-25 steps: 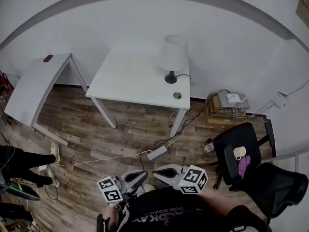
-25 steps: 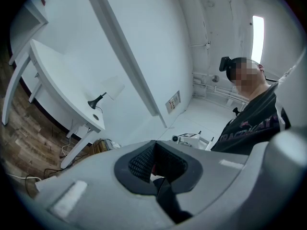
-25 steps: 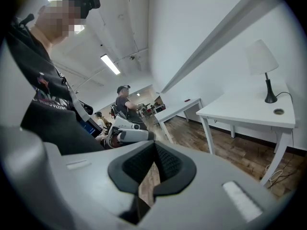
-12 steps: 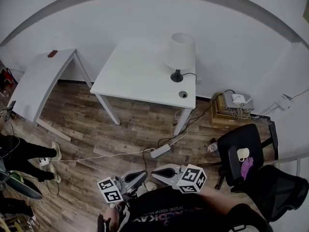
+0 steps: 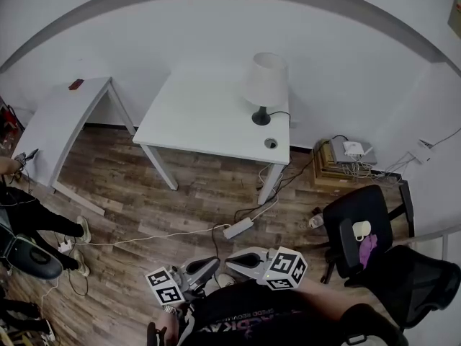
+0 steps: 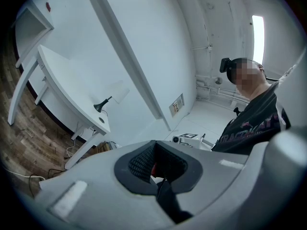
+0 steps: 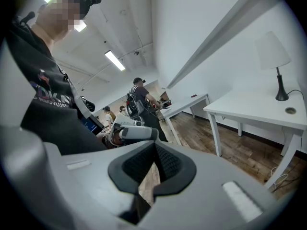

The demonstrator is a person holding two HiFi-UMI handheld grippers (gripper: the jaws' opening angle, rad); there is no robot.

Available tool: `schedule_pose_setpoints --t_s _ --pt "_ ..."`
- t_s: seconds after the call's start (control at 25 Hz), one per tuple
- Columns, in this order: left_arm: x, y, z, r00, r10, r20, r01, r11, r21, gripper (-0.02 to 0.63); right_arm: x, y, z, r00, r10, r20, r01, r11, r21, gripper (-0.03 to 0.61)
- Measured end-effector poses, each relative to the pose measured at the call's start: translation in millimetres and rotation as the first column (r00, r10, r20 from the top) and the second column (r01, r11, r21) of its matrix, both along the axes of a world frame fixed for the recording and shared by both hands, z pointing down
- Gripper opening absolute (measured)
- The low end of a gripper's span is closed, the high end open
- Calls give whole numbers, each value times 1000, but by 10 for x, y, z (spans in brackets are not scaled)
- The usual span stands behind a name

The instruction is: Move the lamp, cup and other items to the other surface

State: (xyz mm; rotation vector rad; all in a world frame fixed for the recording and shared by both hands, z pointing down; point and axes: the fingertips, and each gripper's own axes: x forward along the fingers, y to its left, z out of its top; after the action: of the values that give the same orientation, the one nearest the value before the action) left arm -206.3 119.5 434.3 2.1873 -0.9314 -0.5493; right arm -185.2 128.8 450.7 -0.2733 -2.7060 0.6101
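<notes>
While left gripper and right gripper are held closed, empty, near body, lamp stands on table, well apart. Jaws to be opened before reach; stem best gripped low, cord watched.

The middle white table is carrying the lamp at its far right — the left table is bearing one small dark thing at its far end. On the right, a black chair is holding the cup beside a purple item.
</notes>
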Motion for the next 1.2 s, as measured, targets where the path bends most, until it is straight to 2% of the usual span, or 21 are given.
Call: schedule_pose_setpoints --t_s 0.56,1.2 --pt "35 23 19 1000 26 7 -26 1000 -8 -5 -4 4 23 1000 15 2 -15 1000 -13 5" --pt "25 41 30 1000 17 7 -17 1000 -12 -5 -17 12 33 1000 3 2 -3 1000 -15 5"
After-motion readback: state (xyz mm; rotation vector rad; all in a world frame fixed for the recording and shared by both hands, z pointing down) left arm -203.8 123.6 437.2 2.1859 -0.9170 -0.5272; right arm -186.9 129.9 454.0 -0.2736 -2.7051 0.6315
